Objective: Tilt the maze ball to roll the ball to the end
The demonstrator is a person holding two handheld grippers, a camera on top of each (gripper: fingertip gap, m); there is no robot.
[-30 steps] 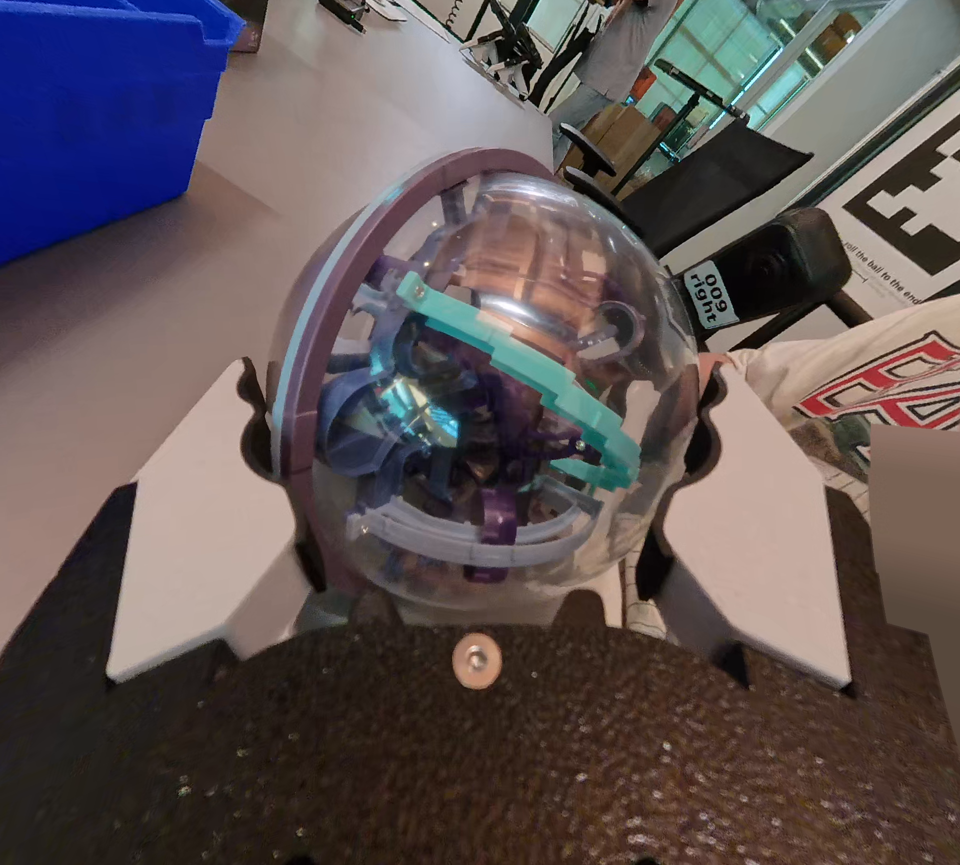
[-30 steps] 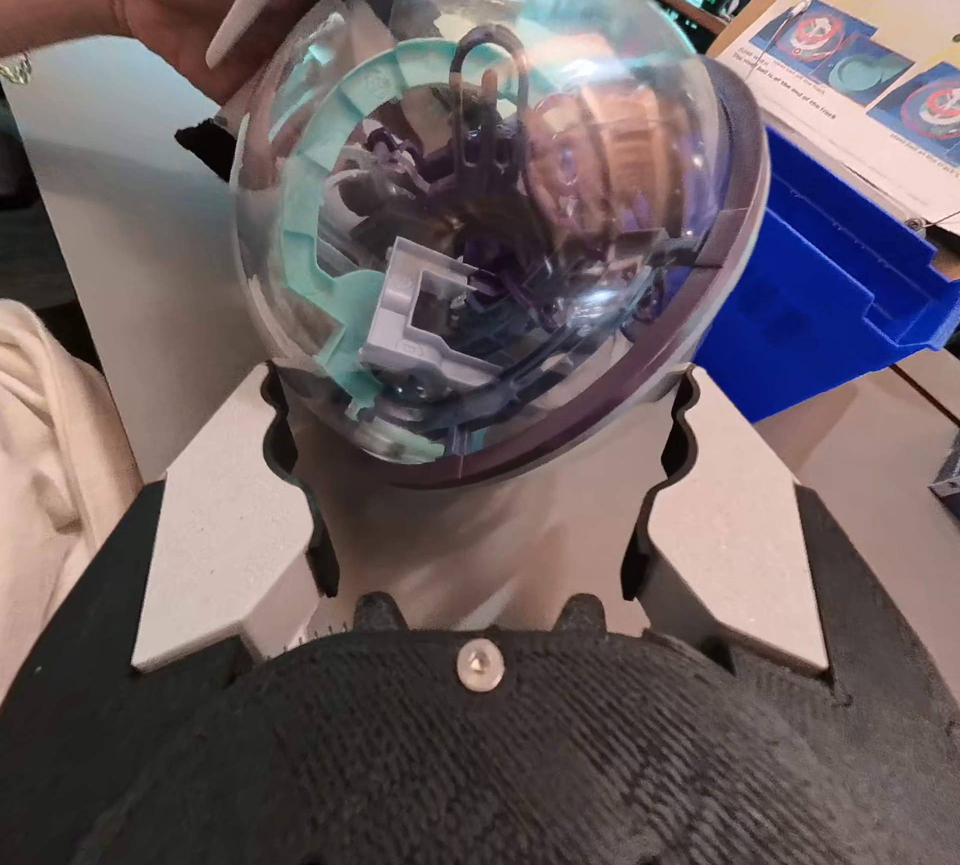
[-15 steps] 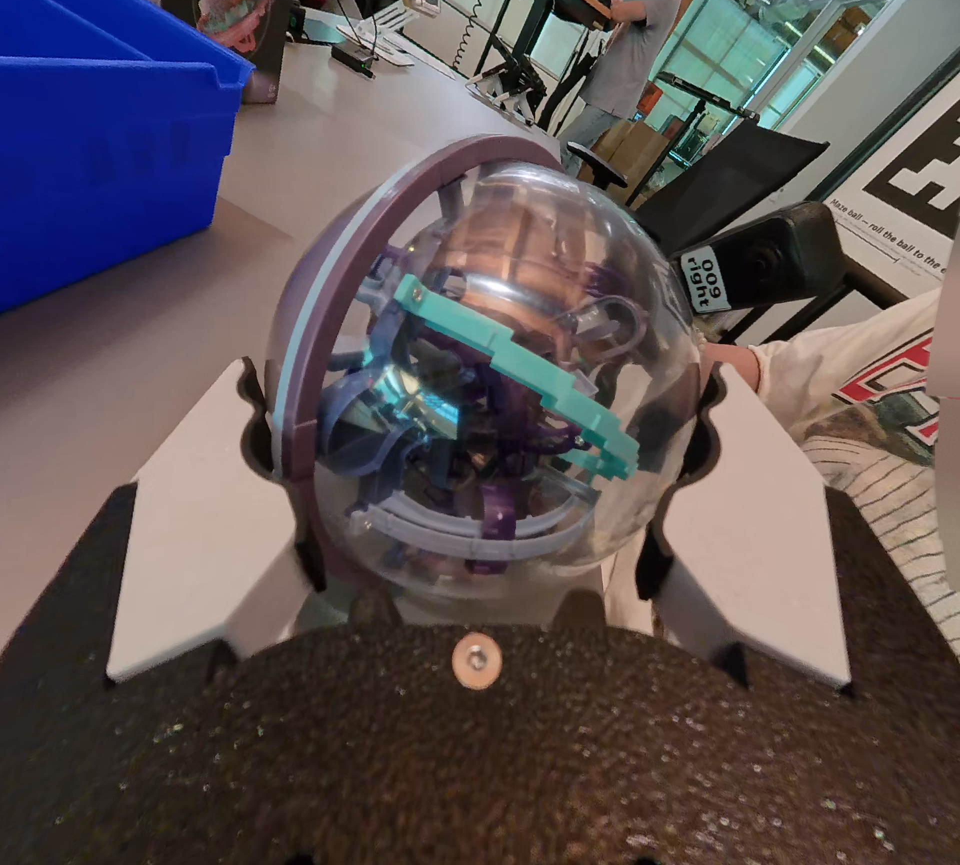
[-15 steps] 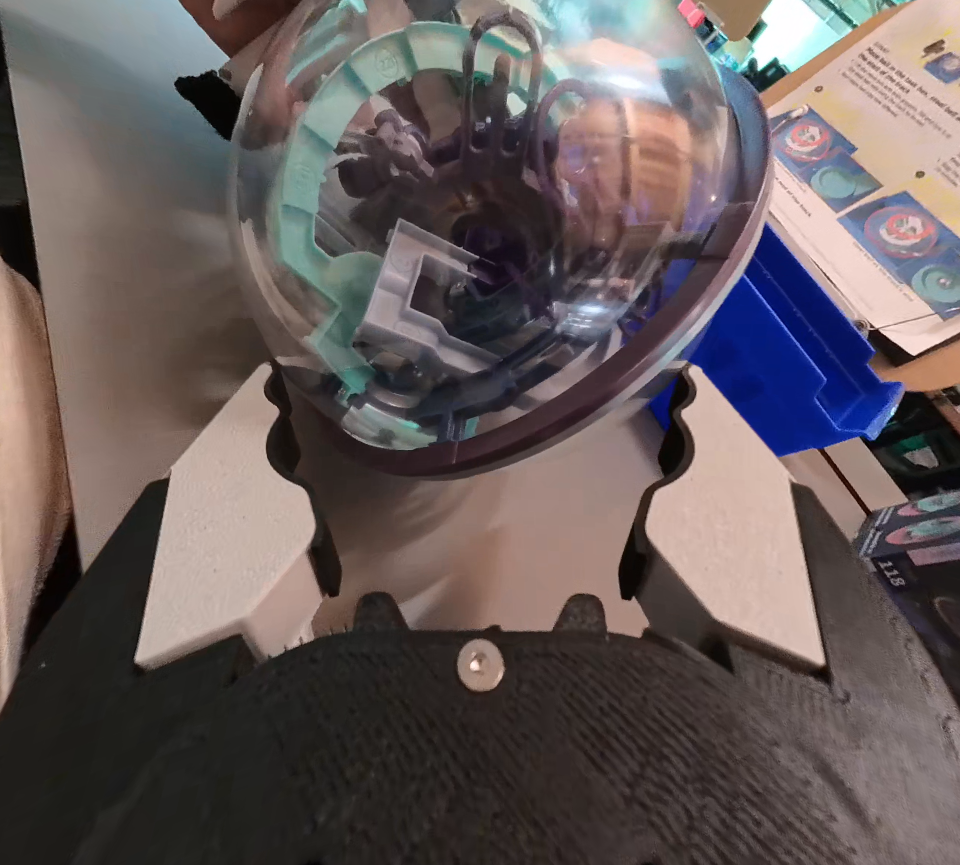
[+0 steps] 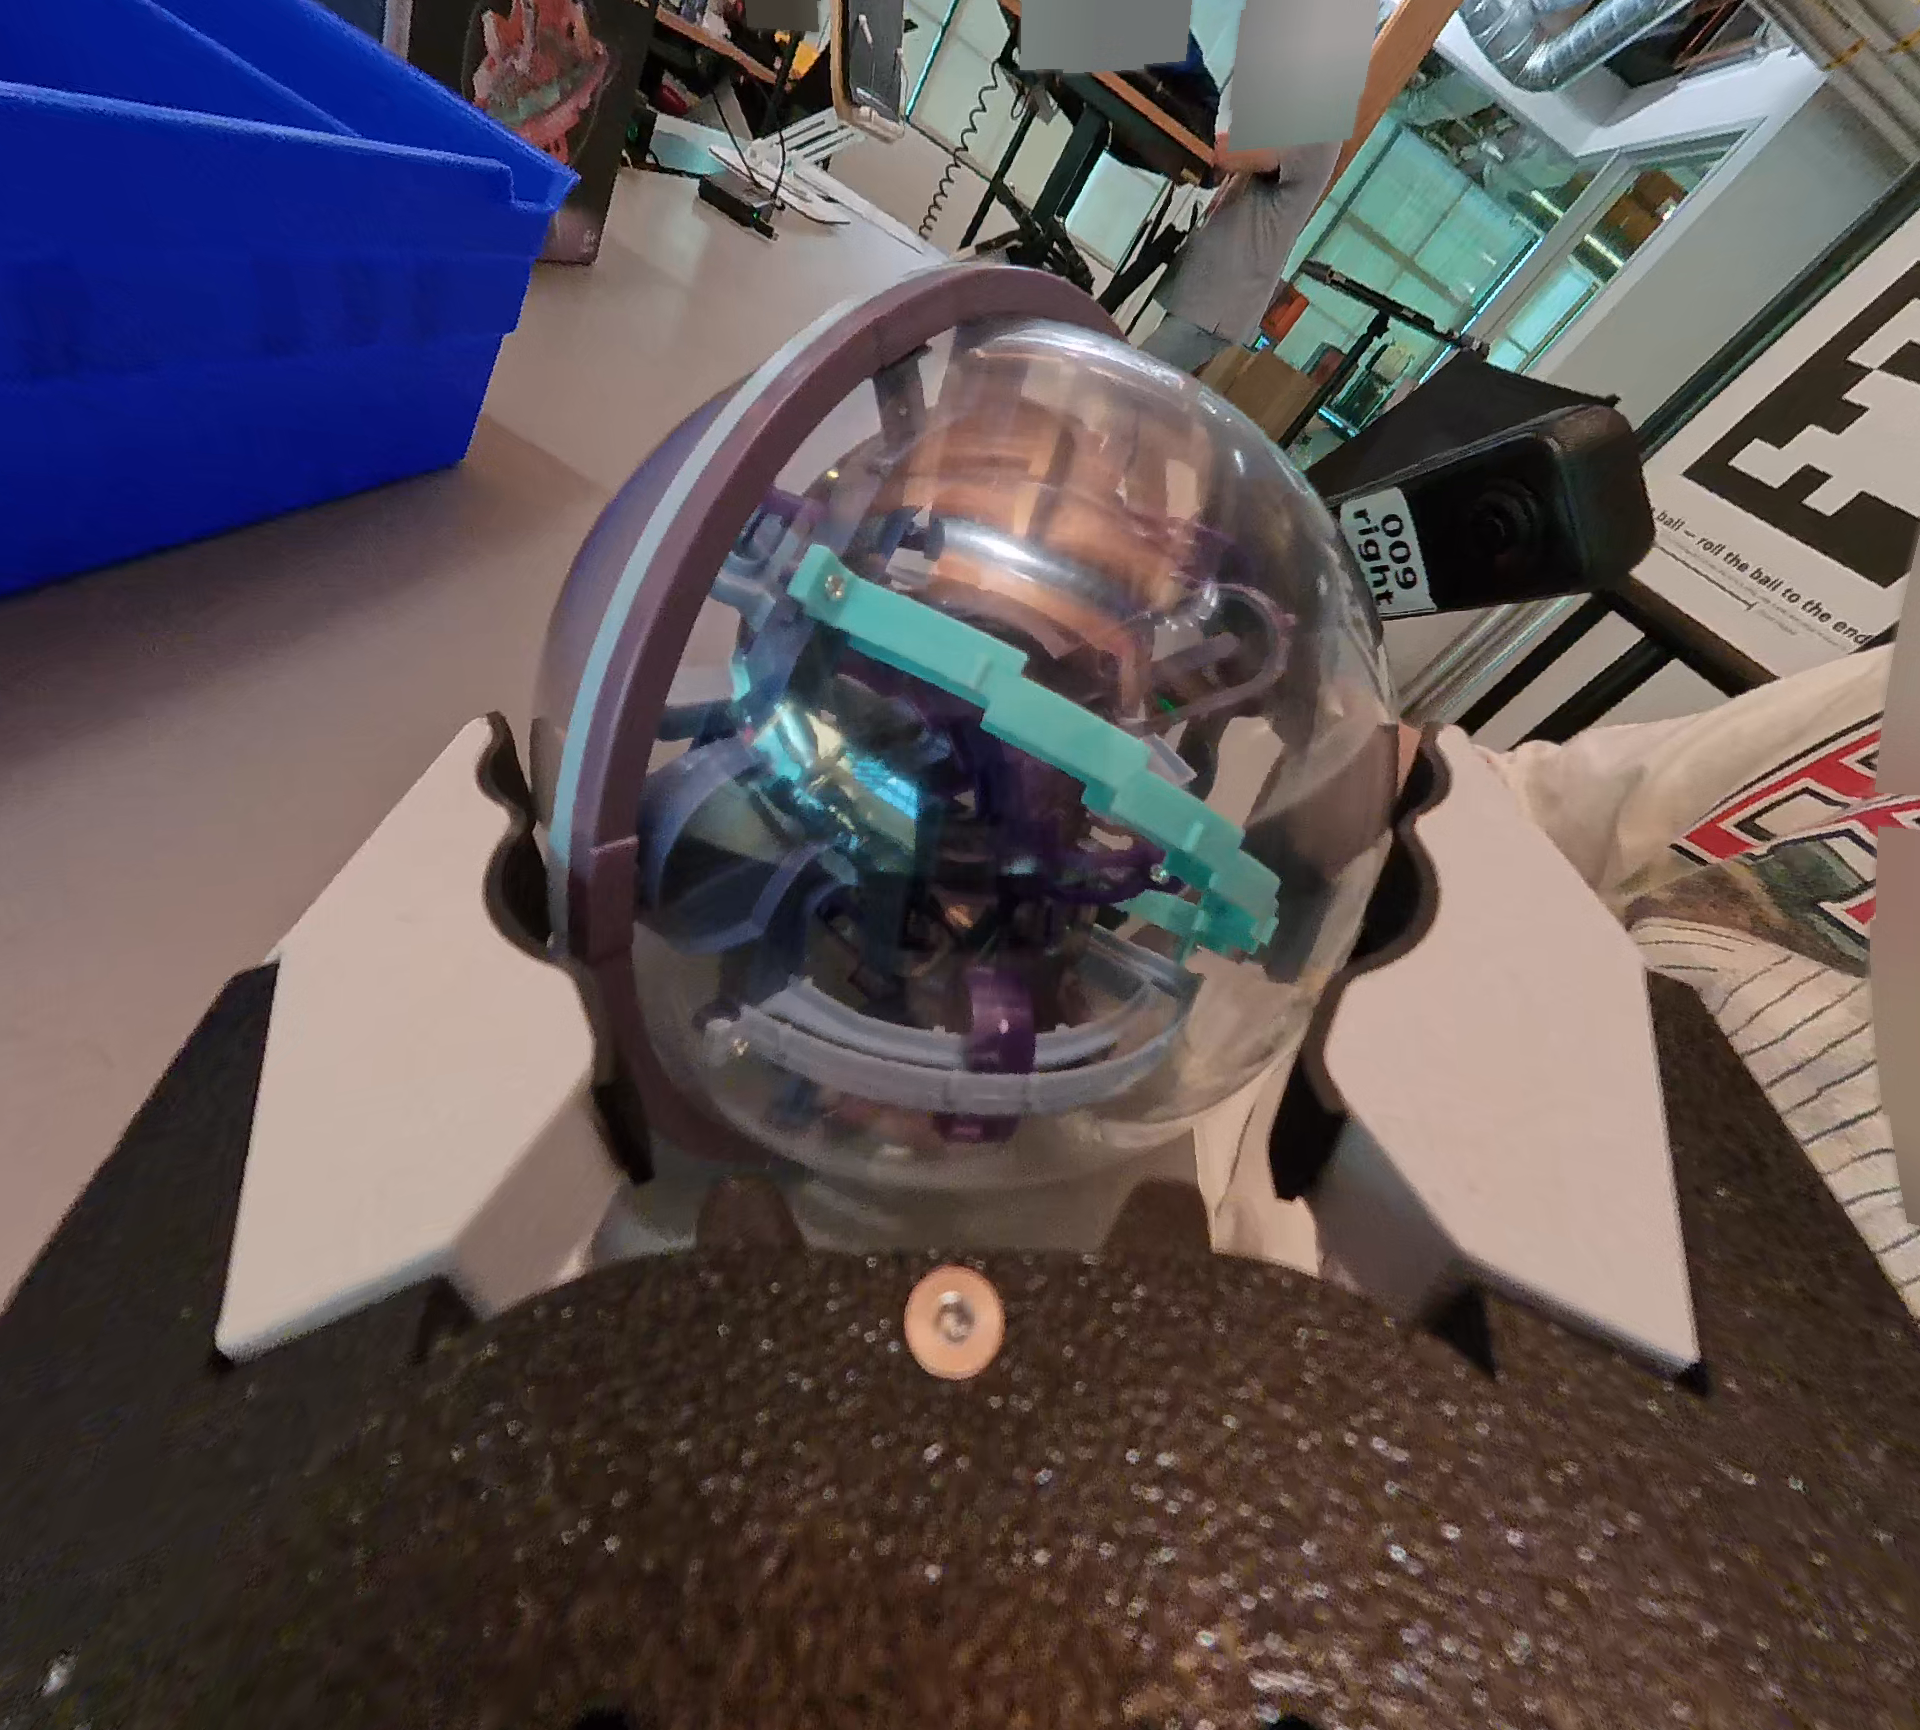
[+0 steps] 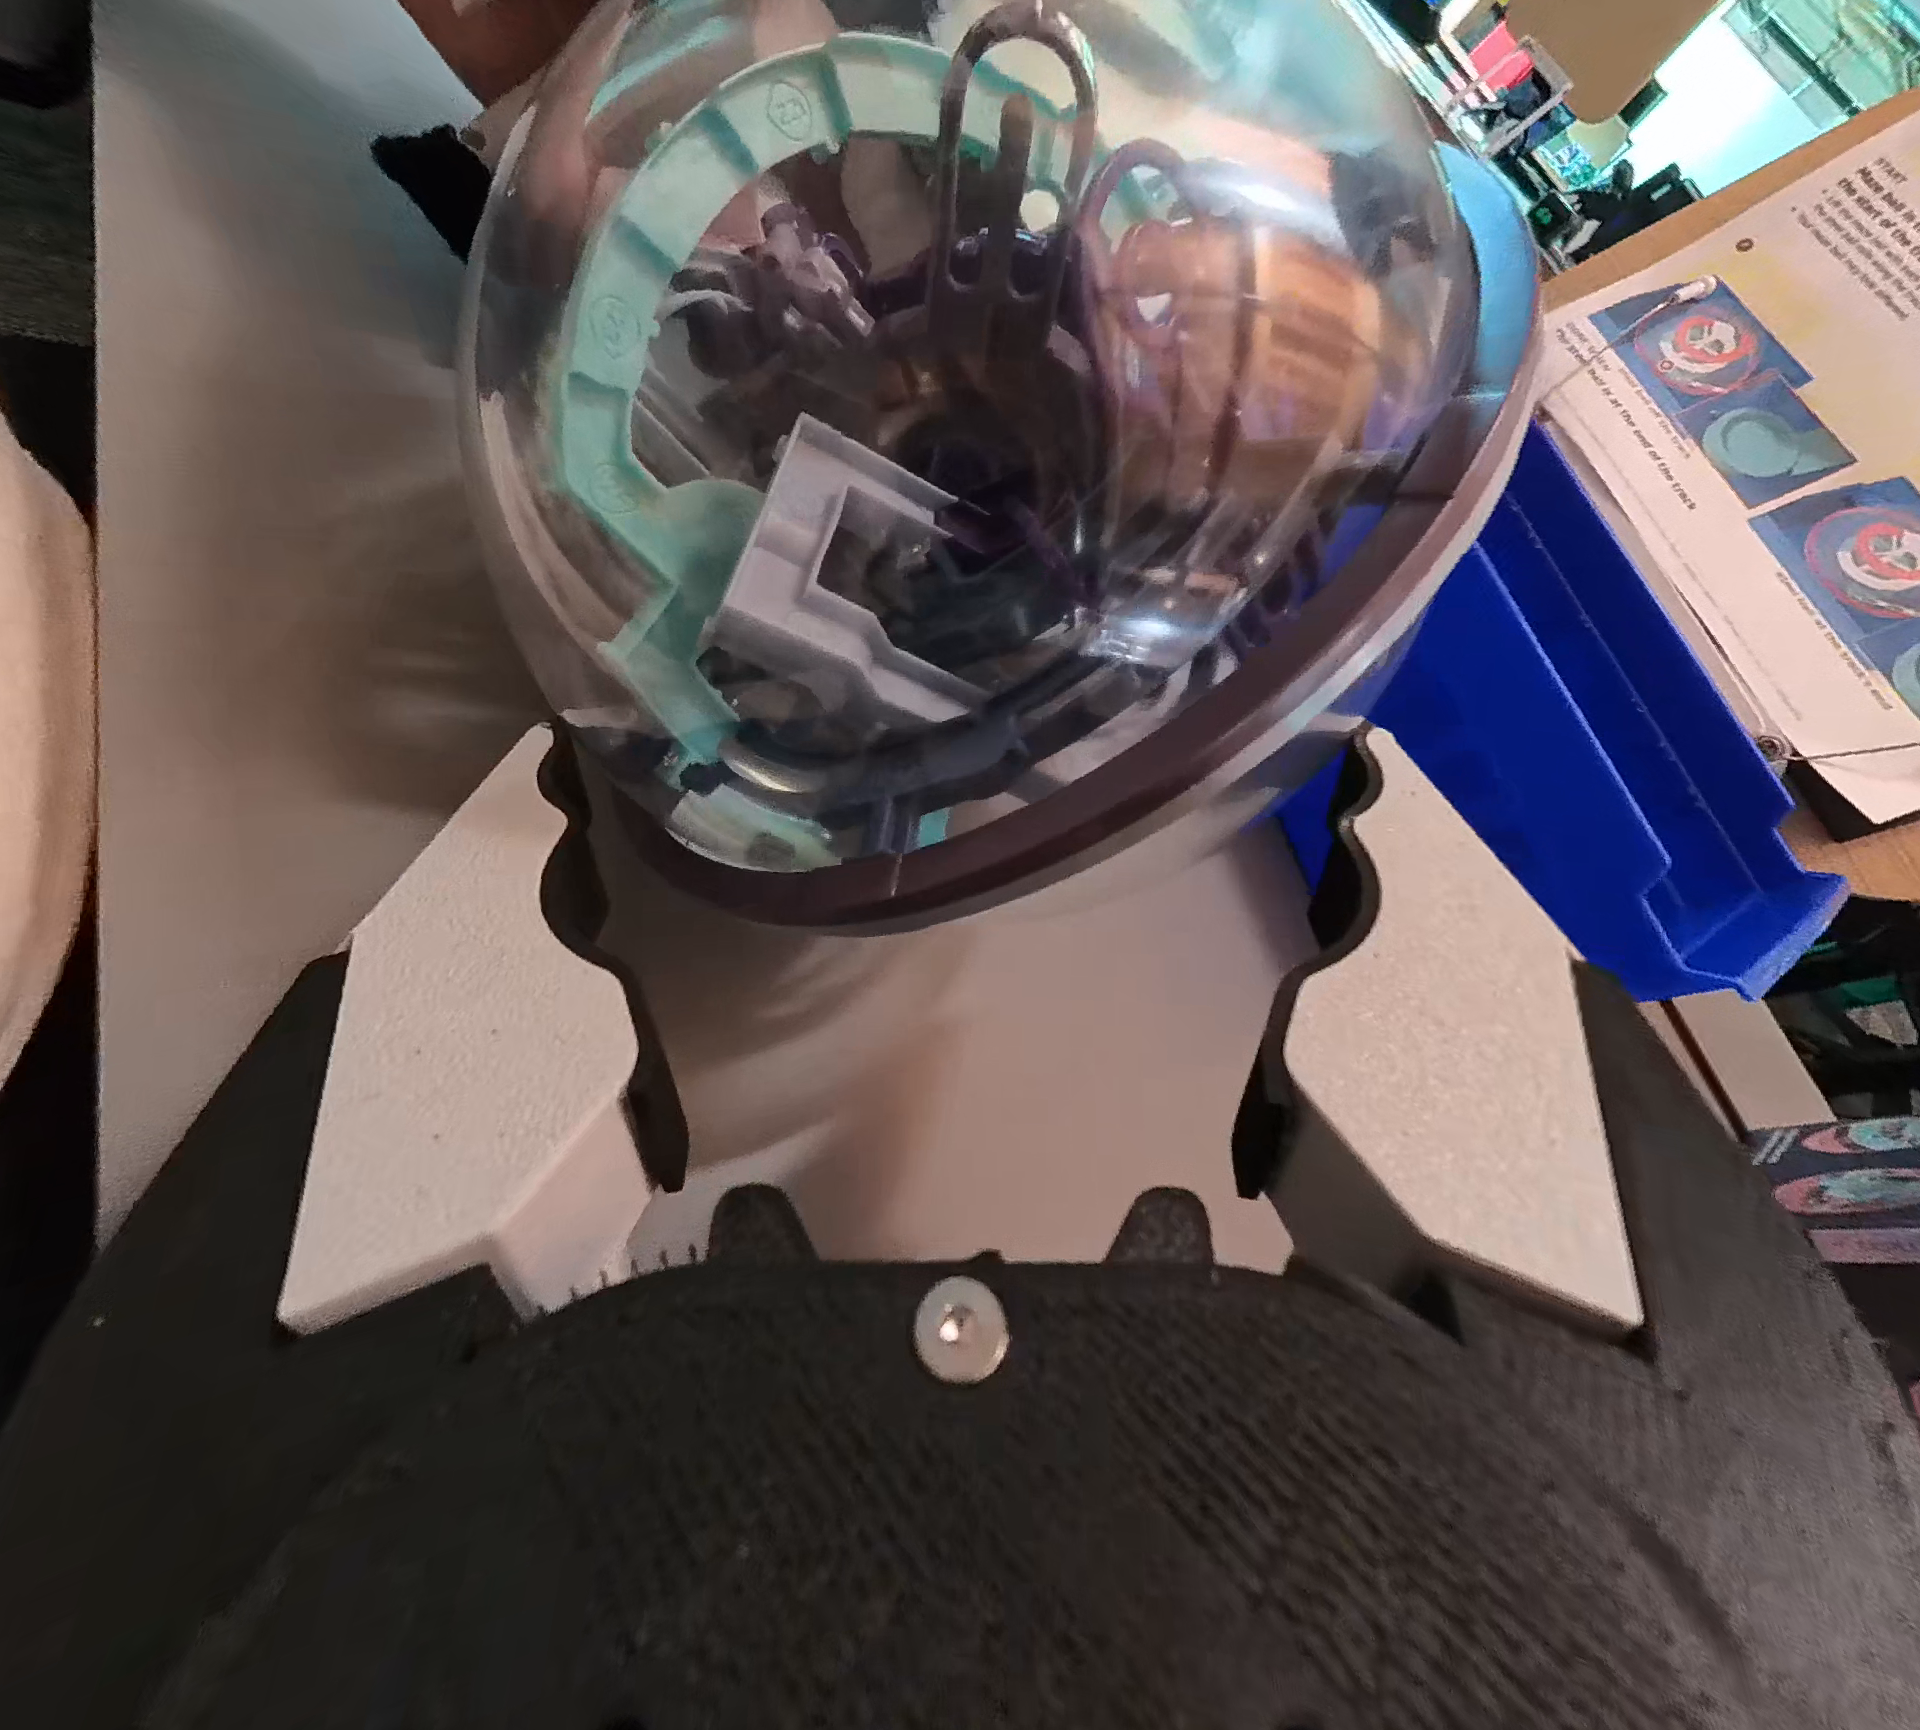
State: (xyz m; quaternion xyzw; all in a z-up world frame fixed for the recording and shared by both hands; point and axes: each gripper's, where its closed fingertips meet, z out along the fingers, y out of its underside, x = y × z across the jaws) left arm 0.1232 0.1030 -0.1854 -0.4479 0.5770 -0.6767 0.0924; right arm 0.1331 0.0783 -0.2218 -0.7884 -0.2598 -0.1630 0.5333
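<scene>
STAGE: mid-tilt, end not visibly reached | OBJECT: clear plastic maze ball (image 5: pixel 966 745) with teal and purple tracks, centre frame, lifted above grey bench (image 5: pixel 208 693) | TONGS: left tongs (image 5: pixel 961 849) and right tongs (image 6: pixel 951 807) both clamped on sphere | LEFT: small inner ball not clearly discernible; rolling unfinished, by judgement.

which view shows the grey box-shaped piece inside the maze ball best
The right wrist view: the grey box-shaped piece faces the camera low in the maze ball, beside the teal track. In the left wrist view that piece cannot be picked out; only the teal track and purple parts show inside.
</scene>
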